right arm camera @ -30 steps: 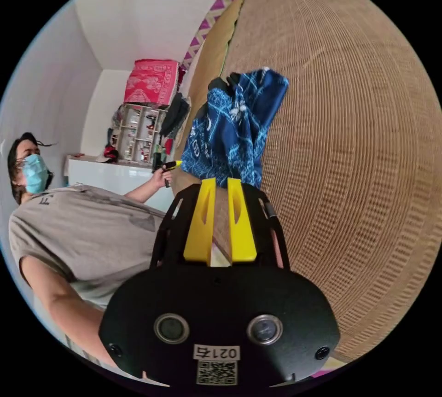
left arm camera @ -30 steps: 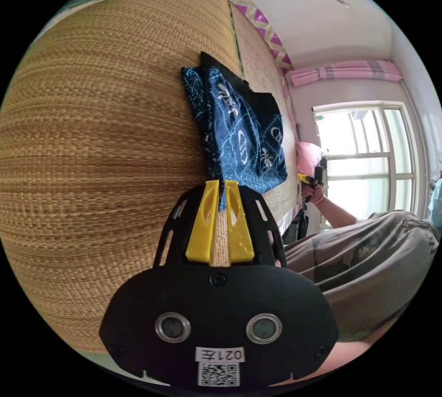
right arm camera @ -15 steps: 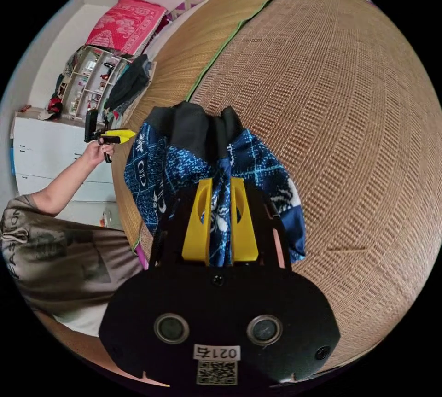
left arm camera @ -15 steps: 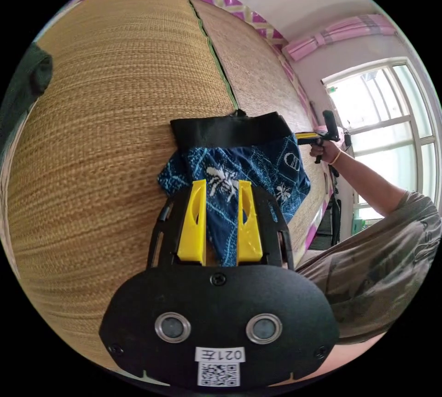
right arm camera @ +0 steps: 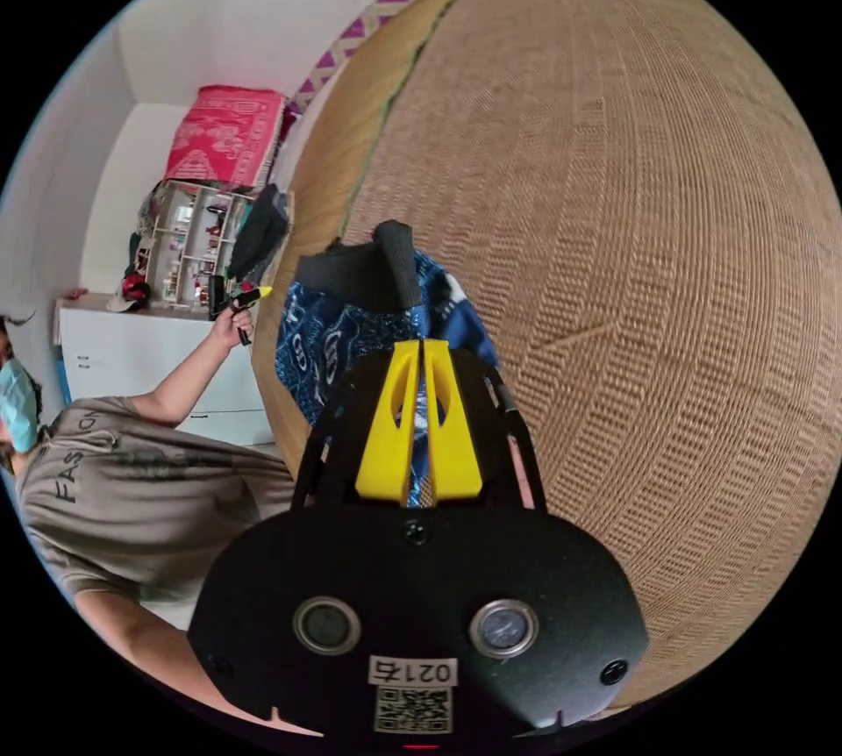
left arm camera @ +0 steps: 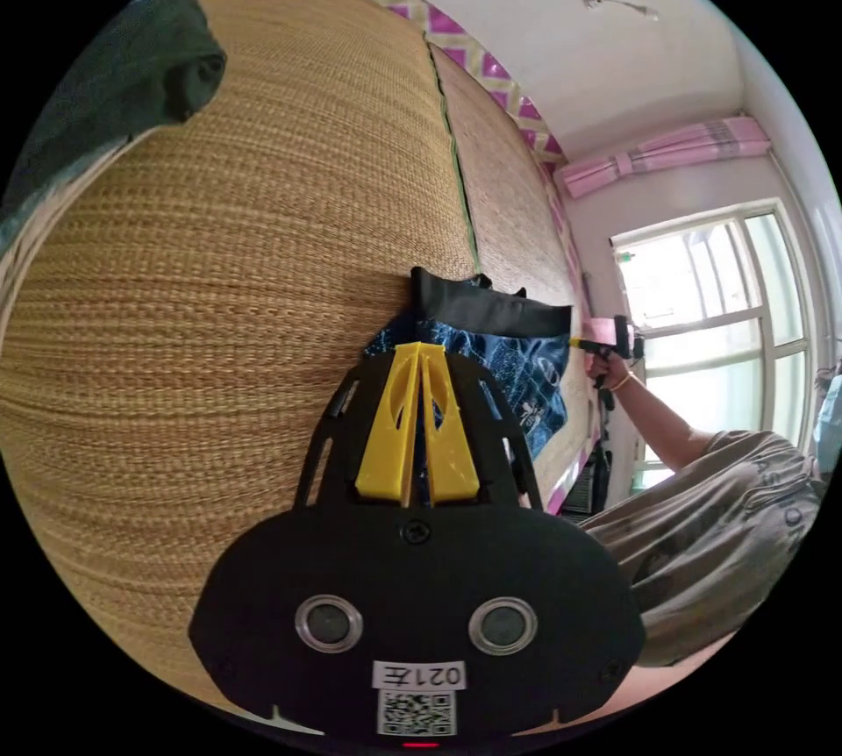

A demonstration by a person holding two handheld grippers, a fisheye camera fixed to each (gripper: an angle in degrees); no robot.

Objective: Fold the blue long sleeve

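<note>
A woven straw mat (left arm camera: 228, 265) spreads across the left of the left gripper view. The blue long sleeve (left arm camera: 517, 357), its black band uppermost, lies bunched on the mat at frame centre. The left hand-held gripper (left arm camera: 419, 350) is clenched on its cloth; the right hand-held gripper (right arm camera: 423, 348) likewise pinches blue fabric (right arm camera: 324, 344) at centre.

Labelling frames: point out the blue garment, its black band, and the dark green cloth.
blue garment (right arm camera: 320, 344): right gripper view, patterned blue panel.
black band (left arm camera: 491, 316): left gripper view, middle of the band.
dark green cloth (left arm camera: 132, 81): left gripper view, bunched middle.
</note>
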